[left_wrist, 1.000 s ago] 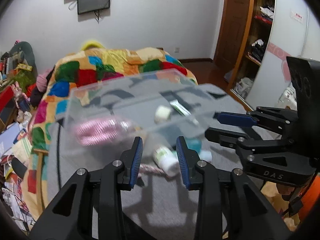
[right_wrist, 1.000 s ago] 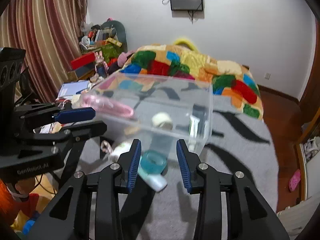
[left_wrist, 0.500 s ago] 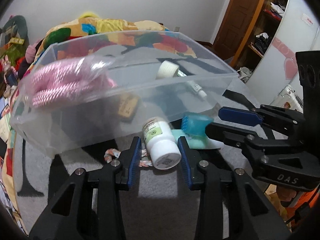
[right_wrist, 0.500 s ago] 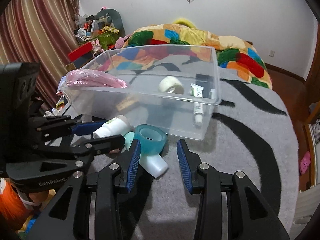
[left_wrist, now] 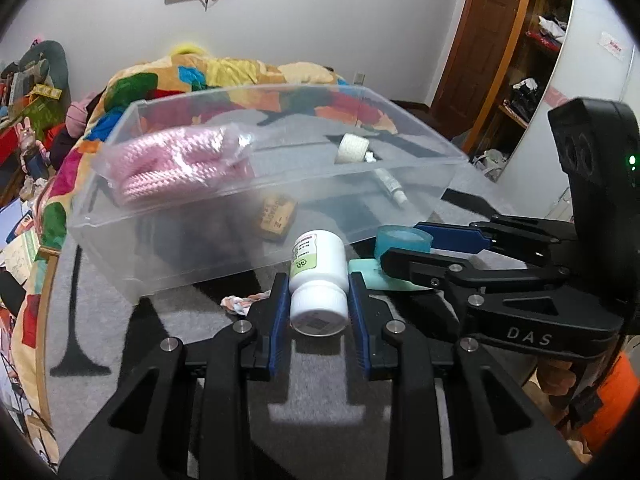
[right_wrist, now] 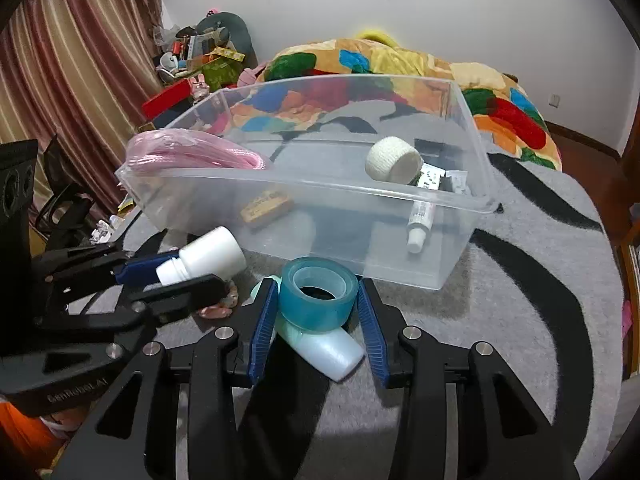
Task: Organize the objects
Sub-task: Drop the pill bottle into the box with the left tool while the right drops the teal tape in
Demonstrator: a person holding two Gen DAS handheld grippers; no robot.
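A clear plastic bin [left_wrist: 168,248] [right_wrist: 360,248] sits on a grey and black rug. It holds a pink rope bundle [left_wrist: 176,168], a white bandage roll [right_wrist: 394,160], a tube [right_wrist: 420,220] and a small brown box [right_wrist: 266,206]. My left gripper [left_wrist: 319,304] has its jaws around a white pill bottle [left_wrist: 319,280], which lies in front of the bin; it also shows in the right wrist view [right_wrist: 208,258]. My right gripper [right_wrist: 318,316] has its jaws around a teal tape roll [right_wrist: 318,296], which rests on a pale green bottle [right_wrist: 324,348].
A braided cloth scrap [left_wrist: 244,302] lies on the rug [right_wrist: 500,320] by the pill bottle. A bed with a patchwork quilt [right_wrist: 400,60] stands behind the bin. Clutter fills the left side [right_wrist: 192,56]. A wooden door and shelves [left_wrist: 520,60] stand at the right.
Both grippers have moved down and forward toward the rug. The pill bottle now sits between the left jaws and the tape roll between the right jaws.
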